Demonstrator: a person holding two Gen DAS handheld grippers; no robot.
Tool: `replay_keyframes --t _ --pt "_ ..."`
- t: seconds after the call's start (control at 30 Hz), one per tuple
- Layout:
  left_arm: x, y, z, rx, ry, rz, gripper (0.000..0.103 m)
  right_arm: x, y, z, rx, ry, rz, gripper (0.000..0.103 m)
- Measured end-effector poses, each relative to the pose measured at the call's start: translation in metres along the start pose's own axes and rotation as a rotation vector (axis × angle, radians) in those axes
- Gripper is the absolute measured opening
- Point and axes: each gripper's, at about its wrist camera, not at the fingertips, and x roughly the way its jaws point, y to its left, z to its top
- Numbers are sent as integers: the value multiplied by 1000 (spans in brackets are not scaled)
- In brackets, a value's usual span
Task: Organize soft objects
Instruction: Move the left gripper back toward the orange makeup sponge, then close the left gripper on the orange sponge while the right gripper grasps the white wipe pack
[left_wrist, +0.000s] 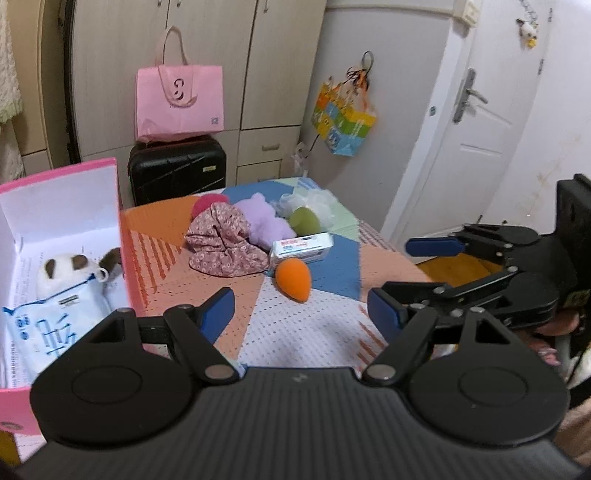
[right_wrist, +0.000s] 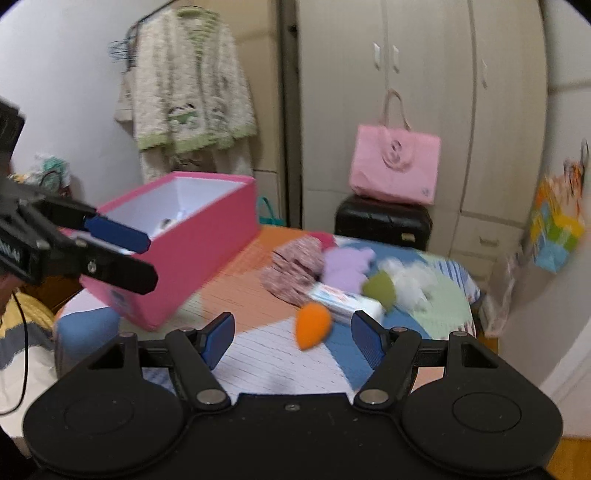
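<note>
A pink box (left_wrist: 123, 236) (right_wrist: 207, 236) stands open at the table's left; inside lie a white-and-brown plush (left_wrist: 66, 269) and a blue-white wipes pack (left_wrist: 51, 325). On the table lie an orange sponge egg (left_wrist: 293, 278) (right_wrist: 312, 326), a floral cloth (left_wrist: 225, 240) (right_wrist: 291, 266), a purple plush (left_wrist: 264, 219) (right_wrist: 345, 267), a green sponge egg (left_wrist: 304, 220) (right_wrist: 380, 288), a white mesh puff (left_wrist: 317, 201) (right_wrist: 410, 280), a tissue pack (left_wrist: 301, 249) (right_wrist: 345, 301) and a red-pink soft item (left_wrist: 208, 205). My left gripper (left_wrist: 301, 312) is open and empty beside the box. My right gripper (right_wrist: 291, 339) is open and empty, just short of the orange egg.
The table wears a patchwork cloth (left_wrist: 295, 332) (right_wrist: 258, 354). Behind it stand a black suitcase (left_wrist: 177, 170) with a pink tote (left_wrist: 179, 99) on top and tall wardrobes. A colourful bag (left_wrist: 341, 118) hangs on the wall by a white door (left_wrist: 484, 122). A cardigan (right_wrist: 188, 88) hangs at left.
</note>
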Motion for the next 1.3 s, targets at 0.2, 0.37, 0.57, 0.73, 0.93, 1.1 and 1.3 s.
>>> replay_keyframes --t 0.2,0.37,0.57,0.73,0.93,1.1,1.3 --pt "50 7 -10 -67 45 -17 78 26 -35 -10 66 49 -18 75" --pt "76 -3 -18 -34 71 0 78 47 -64 -13 162 70 0 75" --pt "108 -13 -20 14 38 53 77 79 -84 -12 255 81 59 75" --pt "136 -9 -22 -3 46 91 77 109 -92 -11 290 97 98 75" --pt "152 -12 -17 5 11 147 75 139 -94 -12 326 133 120 79" --pt "156 -11 -16 12 41 141 61 146 -97 -10 361 126 137 80" --pt "161 -14 -17 22 -1 165 41 151 -98 -7 373 131 136 81"
